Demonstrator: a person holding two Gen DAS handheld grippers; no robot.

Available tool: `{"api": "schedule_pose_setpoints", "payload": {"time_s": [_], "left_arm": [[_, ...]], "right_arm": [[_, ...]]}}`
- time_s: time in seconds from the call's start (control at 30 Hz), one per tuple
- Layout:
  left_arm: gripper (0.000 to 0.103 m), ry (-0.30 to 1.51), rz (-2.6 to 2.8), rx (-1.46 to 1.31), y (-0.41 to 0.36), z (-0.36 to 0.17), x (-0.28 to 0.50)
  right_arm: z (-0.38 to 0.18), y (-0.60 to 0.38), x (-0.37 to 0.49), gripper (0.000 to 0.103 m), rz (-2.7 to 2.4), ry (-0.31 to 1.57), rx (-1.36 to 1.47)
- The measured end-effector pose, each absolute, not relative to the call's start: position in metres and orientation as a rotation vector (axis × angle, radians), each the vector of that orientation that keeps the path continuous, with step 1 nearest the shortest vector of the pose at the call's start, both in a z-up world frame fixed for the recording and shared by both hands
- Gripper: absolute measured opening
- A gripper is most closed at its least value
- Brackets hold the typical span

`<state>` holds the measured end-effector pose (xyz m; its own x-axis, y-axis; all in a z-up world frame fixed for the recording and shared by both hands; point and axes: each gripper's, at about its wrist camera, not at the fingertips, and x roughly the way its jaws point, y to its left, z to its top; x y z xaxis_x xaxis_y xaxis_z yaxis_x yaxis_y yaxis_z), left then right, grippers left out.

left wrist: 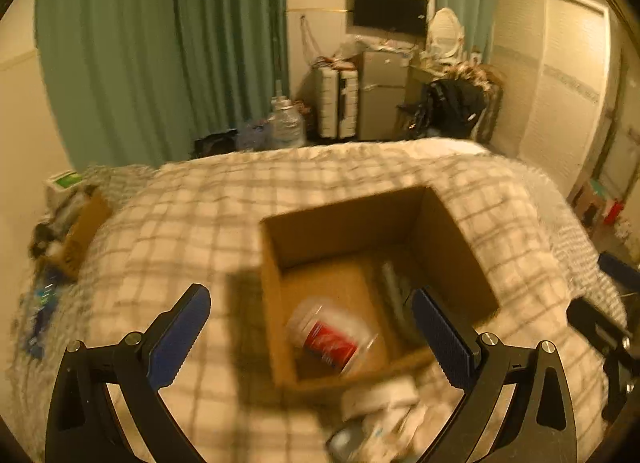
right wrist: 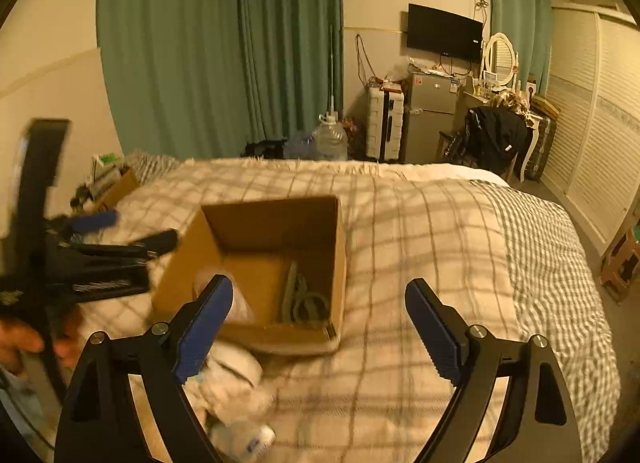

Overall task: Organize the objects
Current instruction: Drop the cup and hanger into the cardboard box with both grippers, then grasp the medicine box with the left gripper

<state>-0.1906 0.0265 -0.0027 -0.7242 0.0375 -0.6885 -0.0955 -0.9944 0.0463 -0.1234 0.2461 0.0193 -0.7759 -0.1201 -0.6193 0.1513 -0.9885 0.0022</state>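
Observation:
An open cardboard box [left wrist: 452,239] sits on the checked bedspread; it also shows in the right wrist view [right wrist: 256,219]. Inside lie a clear jar with a red label [left wrist: 332,337] and grey scissors [right wrist: 300,299]. My left gripper [left wrist: 312,333] is open and empty, hovering above the box's near side. My right gripper [right wrist: 320,323] is open and empty, just in front of the box. A white tape roll [right wrist: 236,363] and a small white bottle [right wrist: 248,437] lie on the bed before the box. The left gripper also appears at the left of the right wrist view [right wrist: 132,231].
A second cardboard box with clutter [left wrist: 76,231] sits at the bed's left edge. Beyond the bed stand a water jug [right wrist: 329,139], a white suitcase [right wrist: 384,129], a small fridge [right wrist: 430,119] and a chair with dark clothes [right wrist: 496,137]. A wardrobe [right wrist: 592,143] lines the right wall.

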Motion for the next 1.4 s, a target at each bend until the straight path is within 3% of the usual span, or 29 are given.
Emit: {"api": "schedule_pose_setpoints", "payload": {"time_s": [0.2, 0.5, 0.9, 1.07, 1.17, 1.2, 1.23, 1.33, 1.4], "left_arm": [[0.103, 0.137, 2.918, -1.118, 0.017, -0.011, -0.118], [0.103, 0.116, 2.843, -1.255, 0.027, -0.073, -0.056], [0.103, 0.023, 2.556, -1.530, 0.041, -0.154, -0.063], [0.103, 0.258, 2.563, -1.565, 0.062, -0.166, -0.062], [0.103, 0.212, 2.567, -1.541, 0.058, -0.162, -0.059], [0.101, 0.190, 2.575, -1.524, 0.056, -0.158, -0.057], [0.090, 0.171, 2.585, -1.502, 0.054, -0.154, -0.053], [0.039, 0.044, 2.479, -1.464, 0.055, -0.145, -0.046], [0.036, 0.048, 2.462, -1.462, 0.061, -0.142, -0.044]], "right_arm": [[0.009, 0.247, -0.082, 0.088, -2.815, 0.151, 0.990], [-0.028, 0.236, -0.026, 0.088, -2.804, 0.200, 1.038], [-0.074, 0.252, -0.021, 0.088, -2.840, 0.125, 1.209], [-0.074, 0.249, -0.019, 0.088, -2.829, 0.171, 1.207], [-0.076, 0.248, -0.020, 0.088, -2.828, 0.161, 1.214], [-0.076, 0.250, -0.020, 0.088, -2.831, 0.148, 1.212], [-0.076, 0.250, -0.020, 0.088, -2.832, 0.141, 1.211], [-0.077, 0.251, -0.020, 0.088, -2.831, 0.127, 1.214], [-0.077, 0.250, -0.021, 0.088, -2.830, 0.134, 1.221]]}}
